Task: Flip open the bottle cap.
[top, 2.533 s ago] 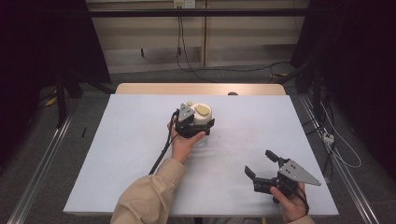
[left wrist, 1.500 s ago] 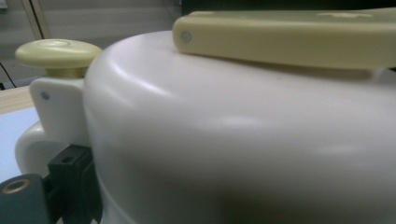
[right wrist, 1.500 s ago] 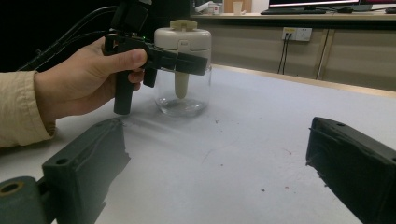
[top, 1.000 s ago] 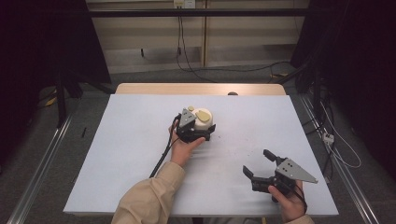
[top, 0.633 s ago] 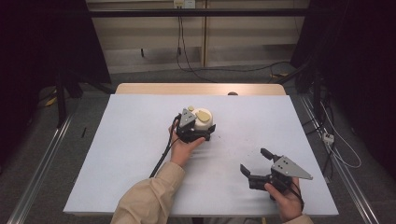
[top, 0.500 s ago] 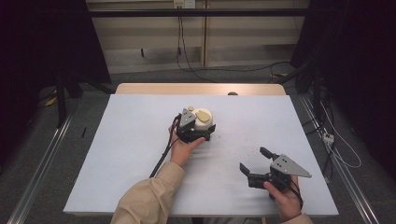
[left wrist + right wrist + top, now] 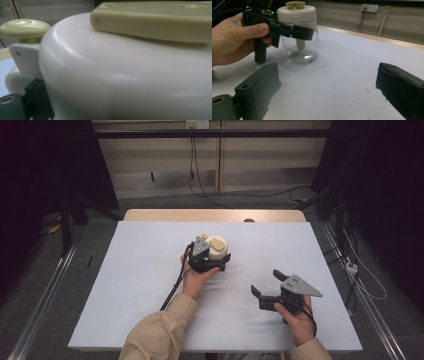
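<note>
A clear glass jar [image 7: 299, 50] with a white lid [image 7: 218, 251] and a cream top handle [image 7: 155, 22] stands upright at the middle of the table. My left gripper [image 7: 216, 261] is shut around it just under the lid, one black jaw crossing the front of the glass in the right gripper view. In the left gripper view the lid [image 7: 125, 75] and a cream knob [image 7: 25, 27] are very close. My right gripper [image 7: 267, 284] hovers low over the front right of the table, open and holding nothing, pointing toward the jar; its jaws stand wide apart in its own view [image 7: 327, 75].
A white sheet covers the table [image 7: 140, 280], with a wooden edge [image 7: 215, 215] at the back. The left gripper's cable [image 7: 172, 290] trails along the forearm. Metal rails and floor cables [image 7: 360, 280] run beside the table on the right.
My right gripper has drifted a little left and toward the jar. The left gripper and the jar have stayed where they were.
</note>
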Available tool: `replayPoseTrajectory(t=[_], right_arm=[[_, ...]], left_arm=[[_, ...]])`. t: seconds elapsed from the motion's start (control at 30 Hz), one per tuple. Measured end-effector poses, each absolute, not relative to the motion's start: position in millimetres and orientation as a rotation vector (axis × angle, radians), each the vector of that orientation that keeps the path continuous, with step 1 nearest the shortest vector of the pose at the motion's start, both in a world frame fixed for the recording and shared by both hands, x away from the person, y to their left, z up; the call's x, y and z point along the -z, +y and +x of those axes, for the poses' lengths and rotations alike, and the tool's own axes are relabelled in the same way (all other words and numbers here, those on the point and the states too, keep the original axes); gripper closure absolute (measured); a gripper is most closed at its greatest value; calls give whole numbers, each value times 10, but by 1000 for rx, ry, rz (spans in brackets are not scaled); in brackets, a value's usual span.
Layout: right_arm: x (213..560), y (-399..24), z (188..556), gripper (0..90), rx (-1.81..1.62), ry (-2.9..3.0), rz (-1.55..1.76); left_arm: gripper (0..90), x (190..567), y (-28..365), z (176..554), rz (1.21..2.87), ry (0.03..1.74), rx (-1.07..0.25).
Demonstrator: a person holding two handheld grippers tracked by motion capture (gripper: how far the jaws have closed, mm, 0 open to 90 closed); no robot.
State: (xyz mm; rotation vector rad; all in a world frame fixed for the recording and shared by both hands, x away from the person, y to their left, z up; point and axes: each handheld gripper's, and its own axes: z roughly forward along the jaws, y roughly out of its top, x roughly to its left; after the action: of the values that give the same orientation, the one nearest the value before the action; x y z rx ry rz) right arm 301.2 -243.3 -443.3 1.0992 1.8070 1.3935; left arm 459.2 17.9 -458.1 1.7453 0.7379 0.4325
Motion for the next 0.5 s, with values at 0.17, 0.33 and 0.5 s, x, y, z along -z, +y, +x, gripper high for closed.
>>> replayPoseTrajectory(t=[0.17,0.33,0.5], right_arm=[[4386,-2387,3089,51,-1410,1796,1114],[4335,-2330,3177,50,-1421,1797,1127],[4309,-2250,3272,43,-1396,1821,1135]], left_arm=[[58,4582,176,4590,1744,741,-432],[58,4583,175,4591,1743,740,-432],[58,4582,173,4589,1743,741,-433]])
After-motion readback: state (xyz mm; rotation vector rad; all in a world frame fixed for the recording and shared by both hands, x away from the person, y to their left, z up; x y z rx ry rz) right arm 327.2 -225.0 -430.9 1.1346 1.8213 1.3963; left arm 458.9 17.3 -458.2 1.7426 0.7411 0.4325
